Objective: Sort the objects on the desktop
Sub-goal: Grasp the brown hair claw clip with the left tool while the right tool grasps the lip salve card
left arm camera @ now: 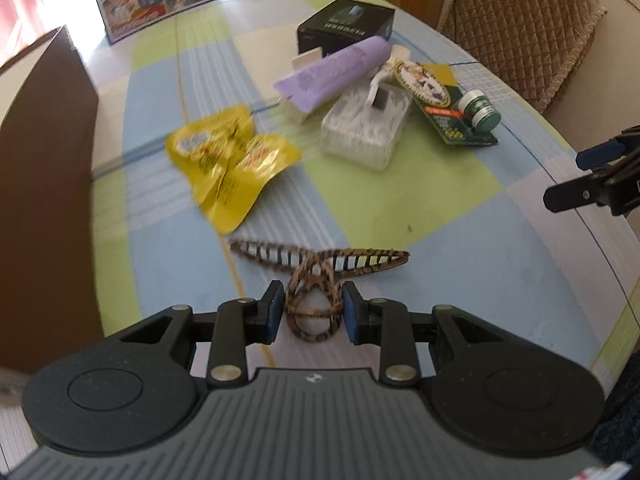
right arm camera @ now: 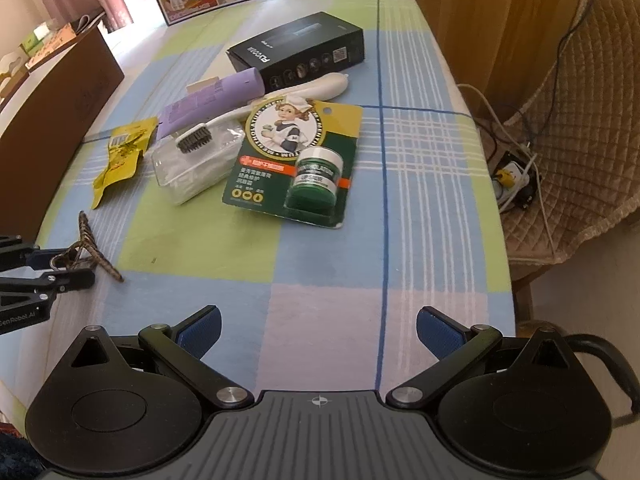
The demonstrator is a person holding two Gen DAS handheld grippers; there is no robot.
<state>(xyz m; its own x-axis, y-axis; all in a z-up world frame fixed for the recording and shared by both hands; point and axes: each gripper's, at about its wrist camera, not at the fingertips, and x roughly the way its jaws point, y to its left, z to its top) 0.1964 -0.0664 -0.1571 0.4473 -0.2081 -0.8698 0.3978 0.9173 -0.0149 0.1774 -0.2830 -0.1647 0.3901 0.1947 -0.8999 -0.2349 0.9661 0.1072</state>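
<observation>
1. While the left gripper [left arm camera: 308, 312] points down at the checked tablecloth [left arm camera: 400, 200], its blue pads [left arm camera: 274, 312] press on the looped handle of a tortoiseshell hair clip [left arm camera: 316, 276]; the clip's toothed halves spread out just beyond the fingertips, to either side, and whether they lie on the cloth cannot be told.
2. Farther ahead of these tongs and to the left lies a crumpled yellow packet [left arm camera: 232, 160]; straight ahead and farther off sits a clear plastic box [left arm camera: 364, 128] with a purple tube [left arm camera: 336, 72] just behind it and a black carton [left arm camera: 346, 24] beyond that.
3. Ahead to the right lies a green card with a small green jar [left arm camera: 478, 112]; the right gripper [left arm camera: 592, 176] enters at the right edge.
4. From the right wrist view, the right gripper [right arm camera: 318, 334] holds nothing, its jaws spread wide above bare cloth.
5. Straight ahead of it lies the green card [right arm camera: 296, 156]; the plastic box [right arm camera: 192, 168], a white brush [right arm camera: 280, 96] lying over it, the purple tube [right arm camera: 216, 100] and the yellow packet [right arm camera: 120, 156] lie ahead to the left, the black carton [right arm camera: 296, 56] farthest off.
6. Far to its left, the left gripper [right arm camera: 76, 266] pinches the hair clip [right arm camera: 92, 248].
</observation>
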